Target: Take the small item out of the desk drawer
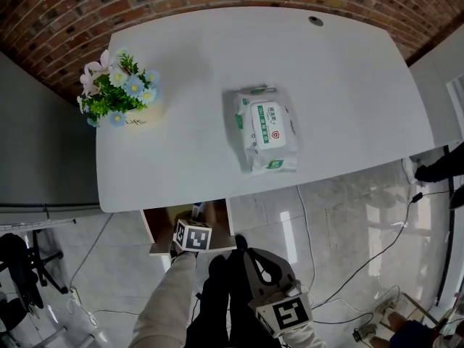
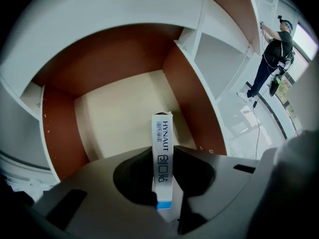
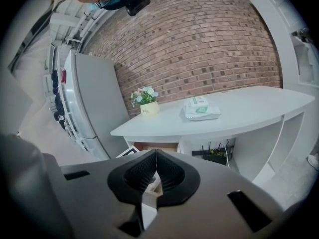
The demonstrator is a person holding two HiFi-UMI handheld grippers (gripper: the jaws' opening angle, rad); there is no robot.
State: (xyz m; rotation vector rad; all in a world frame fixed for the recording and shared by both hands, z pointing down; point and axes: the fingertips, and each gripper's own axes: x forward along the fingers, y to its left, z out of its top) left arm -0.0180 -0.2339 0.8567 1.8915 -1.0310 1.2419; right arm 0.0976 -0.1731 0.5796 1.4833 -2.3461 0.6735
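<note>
Inside the drawer (image 2: 119, 111), left claw (image 2: 163, 156) pinches 1 slim box (image 2: 162, 131) edgewise; it could twist loose on lifting. Right claw (image 3: 155, 153) clenched, empty.

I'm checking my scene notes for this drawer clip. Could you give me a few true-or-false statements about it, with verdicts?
1. The left gripper grips a slim white box. True.
2. The drawer is shut. False: it stands open.
3. A pack of wipes lies on the desk. True.
4. The right gripper holds the flower pot. False: its jaws are together and empty, and the pot stands on the desk.
</note>
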